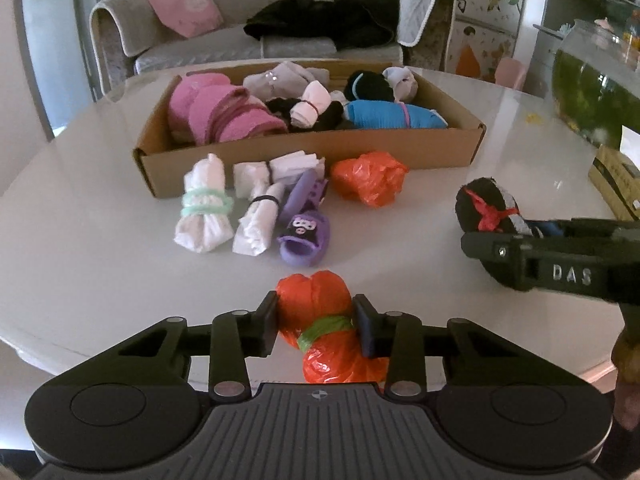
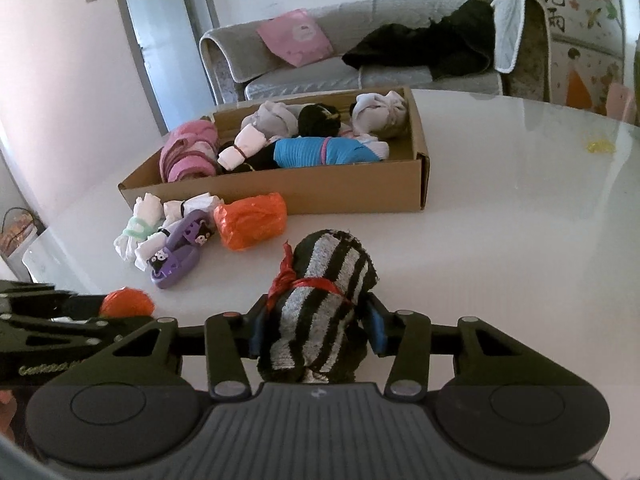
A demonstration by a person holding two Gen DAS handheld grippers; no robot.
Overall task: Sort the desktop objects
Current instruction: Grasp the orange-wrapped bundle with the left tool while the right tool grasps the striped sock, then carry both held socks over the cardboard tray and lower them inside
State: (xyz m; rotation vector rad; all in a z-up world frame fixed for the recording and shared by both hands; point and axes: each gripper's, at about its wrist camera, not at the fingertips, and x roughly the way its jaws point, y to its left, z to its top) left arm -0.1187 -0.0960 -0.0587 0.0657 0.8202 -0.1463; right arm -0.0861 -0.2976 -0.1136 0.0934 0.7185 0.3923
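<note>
Clamping an orange bag bundle (image 1: pixel 320 320) at lower centre, the left gripper's (image 1: pixel 316 326) fingers hold it; the right gripper's (image 2: pixel 316 328) fingers pinch a striped sock roll (image 2: pixel 320 304).

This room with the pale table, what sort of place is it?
Most likely a home living room: a grey cushioned sofa with a pink square cushion behind the table, and a round glass fishbowl at its edge.

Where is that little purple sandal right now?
The purple sandal lies on the white table, just in front of the cardboard box, with white rolled bundles on its left and an orange bag on its right.
</note>
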